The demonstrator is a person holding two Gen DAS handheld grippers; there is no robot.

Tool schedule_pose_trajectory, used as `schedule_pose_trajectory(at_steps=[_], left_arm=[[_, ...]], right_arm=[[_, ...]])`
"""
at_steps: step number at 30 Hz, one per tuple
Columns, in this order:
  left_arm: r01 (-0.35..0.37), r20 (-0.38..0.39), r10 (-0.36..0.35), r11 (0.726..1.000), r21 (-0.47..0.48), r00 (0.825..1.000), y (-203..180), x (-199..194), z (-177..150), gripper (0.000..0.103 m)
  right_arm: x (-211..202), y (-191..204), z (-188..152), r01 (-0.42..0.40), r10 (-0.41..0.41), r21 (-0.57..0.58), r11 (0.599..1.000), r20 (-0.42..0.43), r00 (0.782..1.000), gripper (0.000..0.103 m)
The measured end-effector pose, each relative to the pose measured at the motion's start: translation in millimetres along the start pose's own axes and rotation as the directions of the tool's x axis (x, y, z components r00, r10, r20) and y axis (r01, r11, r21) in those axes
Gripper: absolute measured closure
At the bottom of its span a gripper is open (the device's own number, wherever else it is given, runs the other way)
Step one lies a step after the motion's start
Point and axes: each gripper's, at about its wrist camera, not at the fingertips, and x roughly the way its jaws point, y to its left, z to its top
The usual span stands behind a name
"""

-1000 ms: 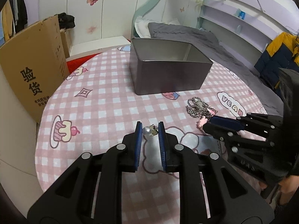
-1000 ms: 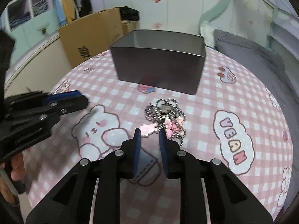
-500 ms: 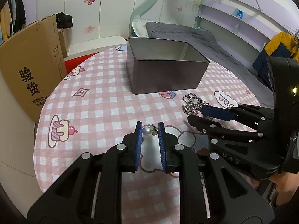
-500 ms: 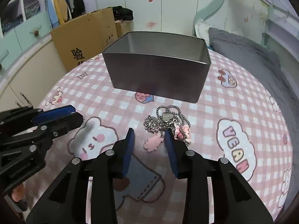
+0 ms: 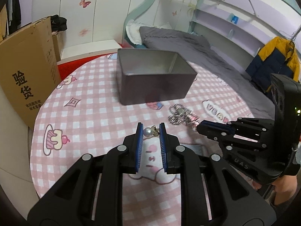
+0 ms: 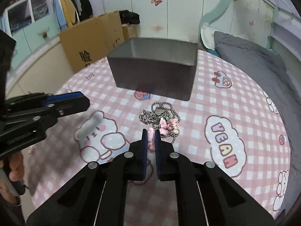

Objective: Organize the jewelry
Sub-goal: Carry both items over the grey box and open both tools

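My left gripper [image 5: 150, 131] is shut on a pearl earring [image 5: 147, 132] and holds it above the pink checked tablecloth. My right gripper [image 6: 150, 134] is shut on a pink charm [image 6: 150, 138] that is joined to a heap of silver ball chain [image 6: 160, 113] lying on the cloth. The chain heap also shows in the left wrist view [image 5: 179, 114], just beyond the right gripper [image 5: 202, 127]. An open grey metal tin [image 5: 150, 79] stands upright behind both; it shows in the right wrist view too [image 6: 154, 75].
A cardboard box [image 5: 24, 73] stands off the table's left edge. A bed with a grey blanket [image 5: 178, 37] lies behind the table. The round table's edge [image 5: 35, 162] curves close at the left and front.
My right gripper opened half a second ago and has now shut on the pink charm. My left gripper has kept hold of the pearl earring and risen a little.
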Motion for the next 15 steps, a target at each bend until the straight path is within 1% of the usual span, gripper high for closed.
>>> schedule_pose_trajectory(at_steps=[2, 6, 7, 11, 13, 15], left_arm=[[0.013, 0.006, -0.013, 1.0, 0.004, 1.0, -2.7, -2.9, 4.2, 0.086], [0.069, 0.029, -0.069, 0.998, -0.008, 0.997, -6.7, -11.0, 17.5, 0.086], [0.082, 0.034, -0.082, 0.997, -0.01, 0.996, -7.7, -12.8, 22.3, 0.086], [0.122, 0.052, -0.121, 0.992, -0.015, 0.991, -11.3, -16.4, 40.9, 0.086], [0.151, 0.06, -0.15, 0.988, -0.018, 0.987, -12.5, -16.0, 54.6, 0.086], [0.162, 0.06, -0.16, 0.986, -0.027, 0.985, -11.4, -12.6, 66.4, 0.086]], right_arm=[[-12.7, -5.0, 2.3, -0.029, 0.028, 0.017, 0.999, 0.023, 0.999, 0.097], [-35.7, -12.8, 10.8, -0.095, 0.092, 0.045, 0.994, 0.078, 0.993, 0.097], [-41.8, -15.5, 14.9, -0.122, 0.116, 0.054, 0.991, 0.094, 0.989, 0.097], [-57.9, -22.7, 35.4, -0.181, 0.17, 0.063, 0.981, 0.149, 0.974, 0.097], [-61.1, -25.4, 46.3, -0.199, 0.187, 0.059, 0.978, 0.165, 0.968, 0.097], [-59.7, -28.6, 60.6, -0.209, 0.195, 0.06, 0.976, 0.182, 0.964, 0.097]])
